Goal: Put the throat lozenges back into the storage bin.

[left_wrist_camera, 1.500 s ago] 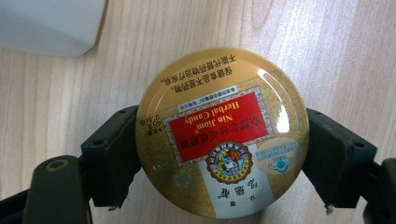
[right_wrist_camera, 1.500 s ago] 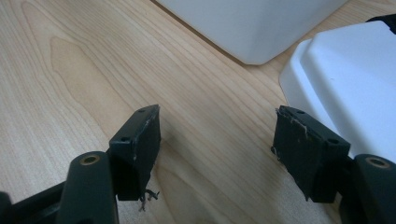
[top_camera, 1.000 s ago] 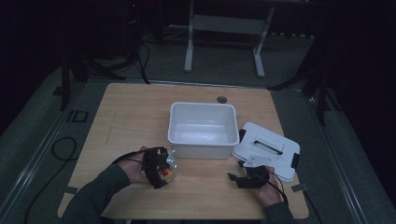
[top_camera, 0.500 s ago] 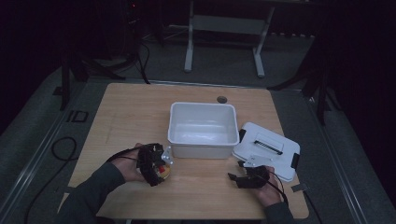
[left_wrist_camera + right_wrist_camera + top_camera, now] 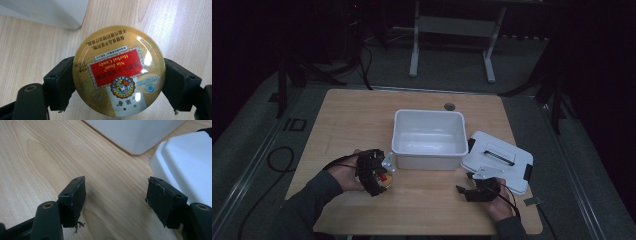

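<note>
My left gripper [image 5: 119,82] has its jaws clamped on the candy tin [image 5: 119,71]; my right gripper [image 5: 116,200] waits with jaws apart. I'd lift level, clearing the tub [image 5: 429,139] rim.

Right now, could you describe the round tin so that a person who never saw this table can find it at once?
Start at the white tub in the middle of the wooden table. Just off its near left corner, the left hand-held gripper clamps the round tin by its sides. It is the one colourful thing: a gold lid with a red label reading Nin Jiom Herbal Candy.
</note>
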Motion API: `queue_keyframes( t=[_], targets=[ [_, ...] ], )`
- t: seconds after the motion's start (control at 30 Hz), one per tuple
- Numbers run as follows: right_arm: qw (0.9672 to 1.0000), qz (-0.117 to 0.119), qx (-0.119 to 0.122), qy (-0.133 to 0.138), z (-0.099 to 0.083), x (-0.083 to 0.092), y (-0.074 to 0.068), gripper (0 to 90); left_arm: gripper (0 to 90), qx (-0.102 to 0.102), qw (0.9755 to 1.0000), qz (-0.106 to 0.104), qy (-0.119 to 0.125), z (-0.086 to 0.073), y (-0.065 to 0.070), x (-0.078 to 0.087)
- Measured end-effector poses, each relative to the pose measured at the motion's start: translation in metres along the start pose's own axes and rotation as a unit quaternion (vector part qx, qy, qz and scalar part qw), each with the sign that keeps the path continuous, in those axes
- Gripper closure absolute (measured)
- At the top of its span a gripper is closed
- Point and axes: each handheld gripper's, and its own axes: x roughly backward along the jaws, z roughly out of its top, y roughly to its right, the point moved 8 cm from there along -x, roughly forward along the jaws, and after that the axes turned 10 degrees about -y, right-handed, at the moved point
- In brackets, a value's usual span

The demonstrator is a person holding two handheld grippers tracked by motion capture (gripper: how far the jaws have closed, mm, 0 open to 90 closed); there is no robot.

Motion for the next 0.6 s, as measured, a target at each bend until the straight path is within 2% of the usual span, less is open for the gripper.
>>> queue_keyframes(
  t=[0.6],
  targets=[
    [1.0, 0.0, 0.0, 0.0, 0.0, 0.0, 0.0, 30.9, 20.2, 0.003, 0.9999, 0.006, 0.015, -0.003, -0.007, 0.026]
  ],
)
